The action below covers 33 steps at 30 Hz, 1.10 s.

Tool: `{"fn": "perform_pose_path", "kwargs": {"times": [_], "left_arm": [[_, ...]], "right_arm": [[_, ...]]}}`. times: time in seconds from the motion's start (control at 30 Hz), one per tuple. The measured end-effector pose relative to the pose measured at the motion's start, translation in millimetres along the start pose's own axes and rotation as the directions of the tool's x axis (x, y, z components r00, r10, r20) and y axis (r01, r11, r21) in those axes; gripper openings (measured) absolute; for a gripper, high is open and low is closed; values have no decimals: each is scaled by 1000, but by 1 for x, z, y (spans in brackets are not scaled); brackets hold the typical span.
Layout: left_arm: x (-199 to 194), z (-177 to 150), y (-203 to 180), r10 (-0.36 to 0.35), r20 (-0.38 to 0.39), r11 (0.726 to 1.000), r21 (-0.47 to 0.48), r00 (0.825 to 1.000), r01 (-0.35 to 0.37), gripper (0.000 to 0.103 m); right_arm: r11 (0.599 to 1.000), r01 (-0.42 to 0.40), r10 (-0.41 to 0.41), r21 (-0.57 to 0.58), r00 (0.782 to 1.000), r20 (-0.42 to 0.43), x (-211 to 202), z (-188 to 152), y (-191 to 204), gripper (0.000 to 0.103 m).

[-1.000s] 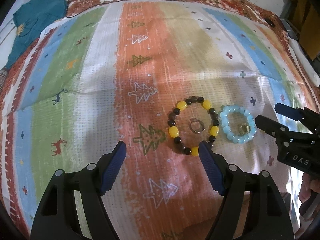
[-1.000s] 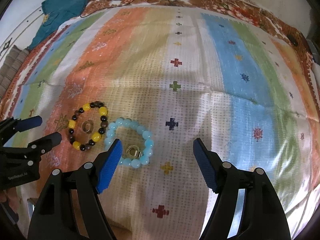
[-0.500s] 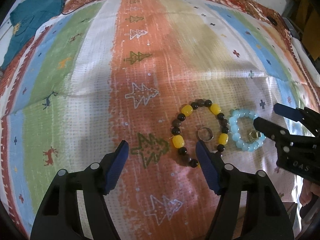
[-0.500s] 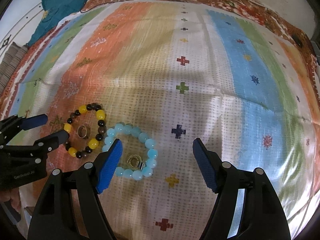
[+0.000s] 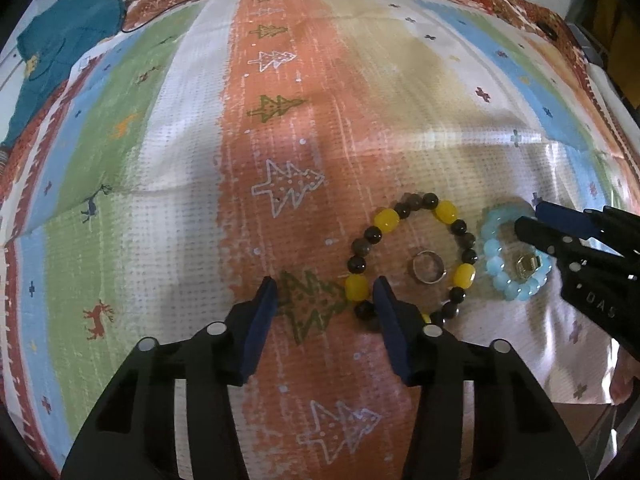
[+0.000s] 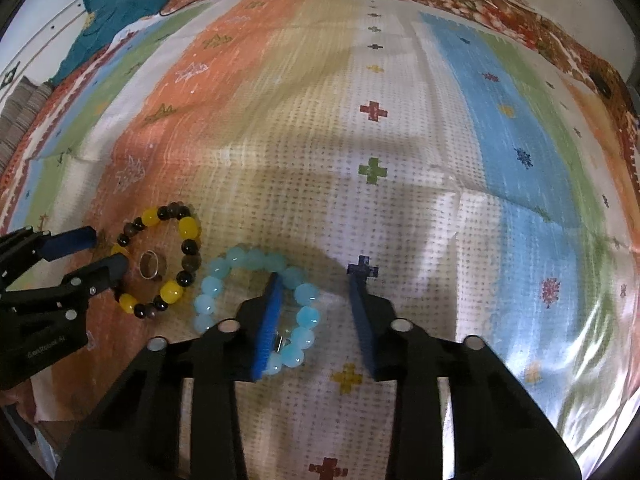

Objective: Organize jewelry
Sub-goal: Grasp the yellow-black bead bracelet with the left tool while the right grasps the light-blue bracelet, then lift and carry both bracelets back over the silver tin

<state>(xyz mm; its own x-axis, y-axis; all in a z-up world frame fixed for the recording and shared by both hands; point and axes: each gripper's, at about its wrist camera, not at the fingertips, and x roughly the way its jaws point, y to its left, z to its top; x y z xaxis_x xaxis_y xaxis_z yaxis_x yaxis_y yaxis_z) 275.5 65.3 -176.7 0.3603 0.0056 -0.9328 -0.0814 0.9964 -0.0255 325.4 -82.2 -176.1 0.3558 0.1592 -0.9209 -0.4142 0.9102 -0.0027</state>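
both grippers' jaws parted over beaded bracelets (image 5: 414, 258).

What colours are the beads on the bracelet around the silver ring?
Yellow and dark brown-black beads, clearest in the left wrist view.

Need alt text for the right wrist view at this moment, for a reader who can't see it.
The right gripper, jaws open, straddles the near side of a pale blue beaded bracelet lying on a striped patterned cloth, a small gold ring inside it. Left of it lies a yellow-and-dark beaded bracelet around a silver ring, with the open left gripper at its edge.
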Motion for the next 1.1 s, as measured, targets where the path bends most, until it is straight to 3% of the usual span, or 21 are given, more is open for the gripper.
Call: {"fn": "perform_pose_path", "kwargs": {"times": [0.23,0.53,1.1], "left_arm": [[-3,-3,0,27,-8,1000,9,1000,-27,12],[-20,-7,-5,37,3,999,2,999,-37,11],[-78,2,-11,-21,106,1000,-9,994,22,11]], "right_arm": [[1000,-13,13,7,1000,2,-4,-3,-4,16],[1000,4,-5,19,998,58,-30,-4,-9,12],[999,-6,14,-46,987,159,-81,-8,16,12]]}}
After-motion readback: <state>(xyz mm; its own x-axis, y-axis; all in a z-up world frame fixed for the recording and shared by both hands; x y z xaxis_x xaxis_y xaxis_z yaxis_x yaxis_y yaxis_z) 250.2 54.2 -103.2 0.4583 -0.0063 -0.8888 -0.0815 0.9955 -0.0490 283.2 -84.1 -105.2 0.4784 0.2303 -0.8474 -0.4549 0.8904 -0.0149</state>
